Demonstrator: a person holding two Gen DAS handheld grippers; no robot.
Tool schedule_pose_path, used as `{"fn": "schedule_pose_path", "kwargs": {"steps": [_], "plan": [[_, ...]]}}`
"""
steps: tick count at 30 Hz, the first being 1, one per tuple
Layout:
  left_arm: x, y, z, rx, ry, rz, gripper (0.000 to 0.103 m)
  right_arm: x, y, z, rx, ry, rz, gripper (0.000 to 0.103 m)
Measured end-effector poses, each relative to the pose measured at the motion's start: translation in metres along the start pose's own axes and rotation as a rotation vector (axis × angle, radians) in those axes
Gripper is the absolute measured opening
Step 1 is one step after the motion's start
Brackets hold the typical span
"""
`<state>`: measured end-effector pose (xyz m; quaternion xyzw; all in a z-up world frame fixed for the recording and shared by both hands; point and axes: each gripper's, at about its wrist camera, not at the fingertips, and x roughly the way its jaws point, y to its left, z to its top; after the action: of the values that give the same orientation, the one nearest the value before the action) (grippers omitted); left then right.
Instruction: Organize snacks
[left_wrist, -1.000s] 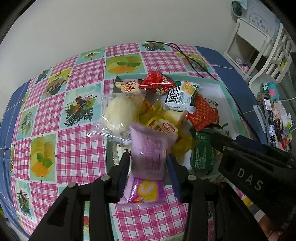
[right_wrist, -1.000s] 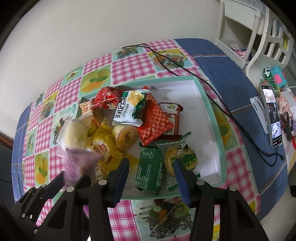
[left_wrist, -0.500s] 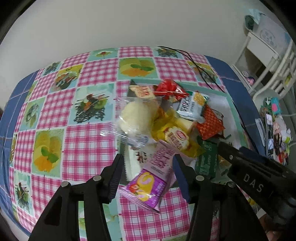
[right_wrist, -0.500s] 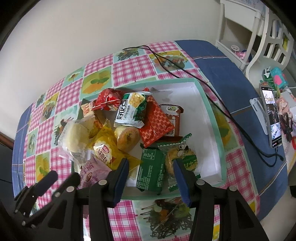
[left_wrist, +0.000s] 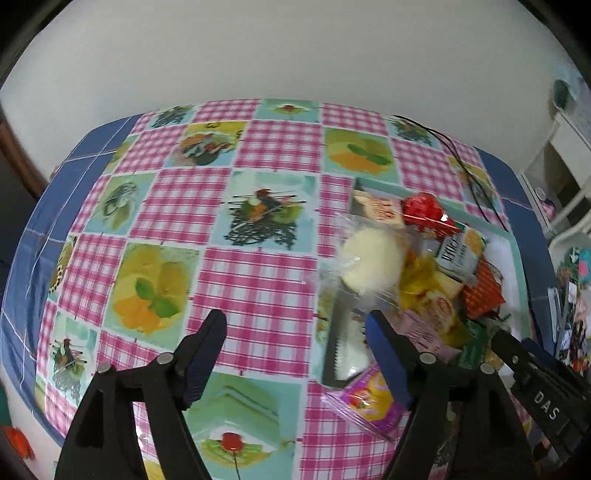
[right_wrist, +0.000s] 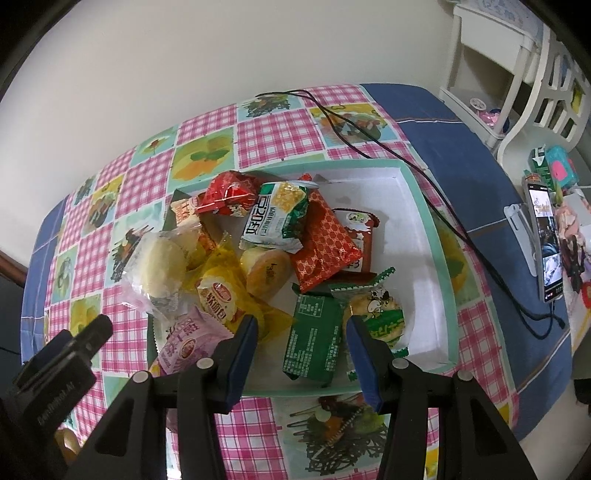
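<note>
A teal-rimmed white tray (right_wrist: 436, 258) holds several wrapped snacks: a clear-wrapped bun (right_wrist: 159, 266), a yellow packet (right_wrist: 221, 299), red packets, a dark green packet (right_wrist: 314, 343). A pink-purple packet (left_wrist: 369, 397) lies across the tray's near left corner, half on the tablecloth; it also shows in the right wrist view (right_wrist: 184, 339). My left gripper (left_wrist: 295, 332) hangs over bare checked cloth left of the tray, its jaws opening, nothing between them; the pink packet sits just outside its right finger. My right gripper (right_wrist: 301, 332) hovers open over the dark green packet, pads apart from it.
A black cable (right_wrist: 443, 221) runs past the tray's right side to a phone (right_wrist: 546, 240) on a stand. White shelving (right_wrist: 491, 55) stands beyond the table's far right corner. The checked tablecloth (left_wrist: 177, 206) stretches left of the tray.
The left gripper let go of the pink packet, which dropped onto the tray's near left corner. It then opened wide and swung left over the cloth. The right gripper stayed put.
</note>
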<state>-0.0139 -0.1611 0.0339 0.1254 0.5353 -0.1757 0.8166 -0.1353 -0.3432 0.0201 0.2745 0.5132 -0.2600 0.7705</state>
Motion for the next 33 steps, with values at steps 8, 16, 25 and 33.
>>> {"fn": "schedule_pose_path", "kwargs": {"steps": [8, 16, 25, 33], "plan": [[0.008, 0.011, 0.002, -0.012, 0.009, 0.095, 0.090, 0.001, 0.010, 0.000, -0.040, -0.007, -0.005, 0.075], [0.009, 0.020, 0.005, -0.036, 0.002, 0.084, 0.090, 0.000, 0.017, -0.001, -0.066, -0.032, -0.018, 0.088], [0.002, 0.029, 0.009, -0.075, -0.065, 0.113, 0.090, -0.004, 0.020, -0.001, -0.077, -0.068, -0.025, 0.103], [0.003, 0.025, 0.005, -0.030, -0.081, 0.182, 0.090, -0.005, 0.025, -0.002, -0.085, -0.078, -0.018, 0.103]]}}
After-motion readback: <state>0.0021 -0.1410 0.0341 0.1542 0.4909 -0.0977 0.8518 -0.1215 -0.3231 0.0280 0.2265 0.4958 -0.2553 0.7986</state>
